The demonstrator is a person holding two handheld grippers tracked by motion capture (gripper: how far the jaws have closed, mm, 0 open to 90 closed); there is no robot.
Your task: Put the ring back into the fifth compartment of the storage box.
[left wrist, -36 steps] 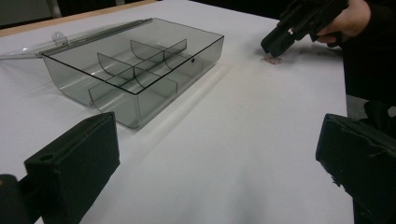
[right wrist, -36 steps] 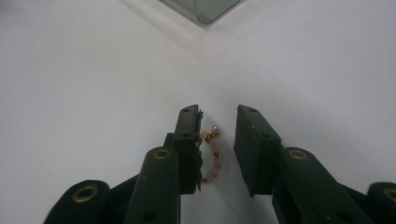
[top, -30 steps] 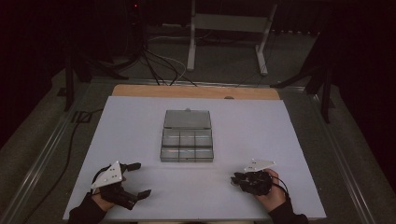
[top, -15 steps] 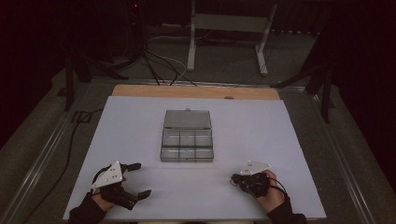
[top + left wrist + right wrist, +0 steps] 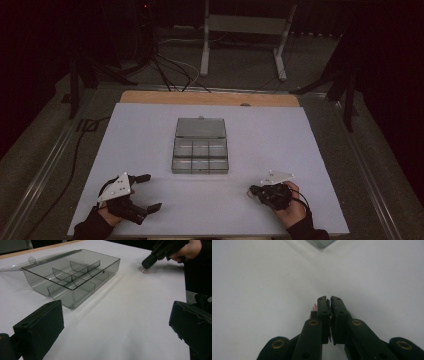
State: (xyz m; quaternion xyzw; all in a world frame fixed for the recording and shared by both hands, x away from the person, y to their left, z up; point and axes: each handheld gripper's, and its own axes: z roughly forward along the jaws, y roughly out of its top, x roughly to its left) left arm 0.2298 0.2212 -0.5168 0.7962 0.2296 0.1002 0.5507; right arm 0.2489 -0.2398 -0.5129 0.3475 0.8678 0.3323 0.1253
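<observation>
A dim room: grey floor [image 5: 45, 145] around the white table [image 5: 300, 135], black cables [image 5: 170, 70] and a metal stand [image 5: 245, 25] beyond its far edge.

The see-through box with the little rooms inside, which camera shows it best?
The left gripper view: the compartment box is close, its dividers clear and its lid lying open behind. The high view shows the whole box small at the table's middle. The right gripper view catches just one corner.

One compartment box [image 5: 200, 152] (lid open) — two hand-held grippers [image 5: 145, 192] [image 5: 254, 190].
</observation>
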